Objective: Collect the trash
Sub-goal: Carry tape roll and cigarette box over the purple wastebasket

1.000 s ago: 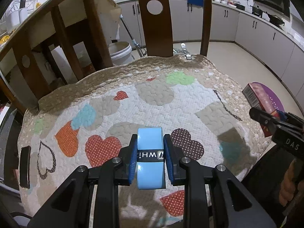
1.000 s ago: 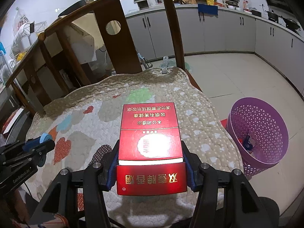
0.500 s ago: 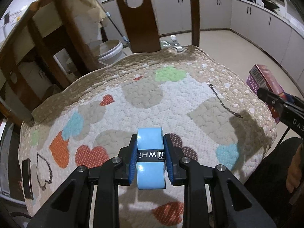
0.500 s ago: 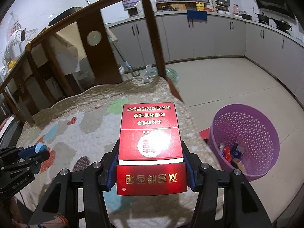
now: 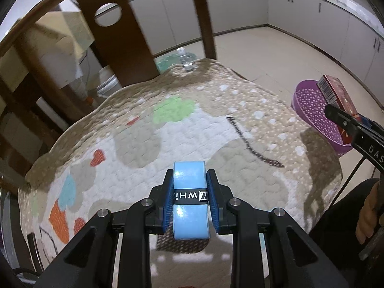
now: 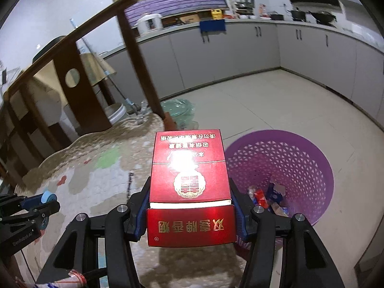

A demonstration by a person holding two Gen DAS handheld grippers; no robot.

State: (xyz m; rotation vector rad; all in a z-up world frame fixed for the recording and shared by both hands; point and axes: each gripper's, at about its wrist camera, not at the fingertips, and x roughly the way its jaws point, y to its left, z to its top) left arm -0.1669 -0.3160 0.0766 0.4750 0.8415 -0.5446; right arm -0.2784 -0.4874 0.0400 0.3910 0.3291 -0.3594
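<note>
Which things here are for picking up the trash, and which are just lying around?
For the job:
- red cardboard cigarette box, in the right gripper
- light blue tape roll, in the left gripper
- purple plastic lattice basket

Just lying about:
- quilted heart-patterned cushion
- dark wooden chair back
- white bucket

A: Count, held items?
B: Two. One light-blue roll point(image 5: 189, 201); one red carton point(image 6: 189, 180).

A: Grippers?
B: Two: left gripper point(image 5: 189, 198), right gripper point(image 6: 189, 206).

A: Bins?
B: One purple basket point(image 6: 312, 158). Scraps inside: several, too jumbled to count exactly.

A: Furniture?
B: One wooden chair point(image 5: 115, 38), one quilted cover point(image 5: 216, 110). One round hole in the back slat.

A: Other floor items?
B: One white bucket point(image 6: 116, 115).
</note>
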